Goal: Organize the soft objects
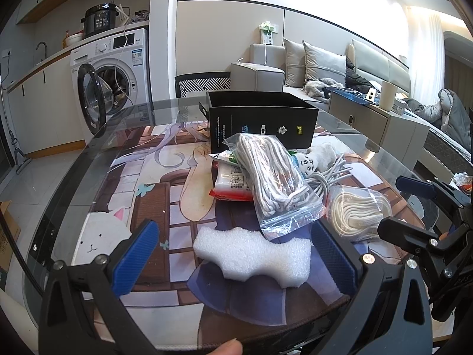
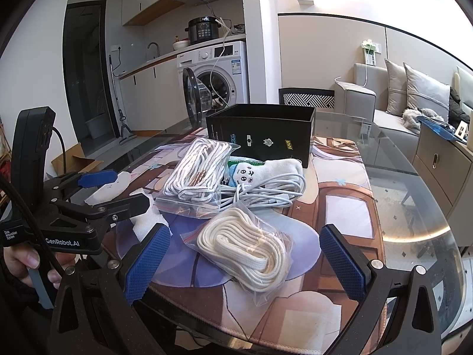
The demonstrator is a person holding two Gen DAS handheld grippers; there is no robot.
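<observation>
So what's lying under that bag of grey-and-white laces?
The bag of grey-and-white laces rests partly on a red-and-white packet and a coiled grey cable. Whatever else lies beneath is covered.

"GenRobot.AI" and a small "Data Acquisition System" stood in white on the left claw's (image 2: pixel 118 189) black body. The black box (image 2: pixel 260 133) carried logos and print too small to read.

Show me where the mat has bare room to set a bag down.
Free: the mat's left side, between the table edge and the foam block; also the right strip beside the cream-lace bag. Crowded: the middle, in front of the black box, with bags, cable and plush overlapping.
</observation>
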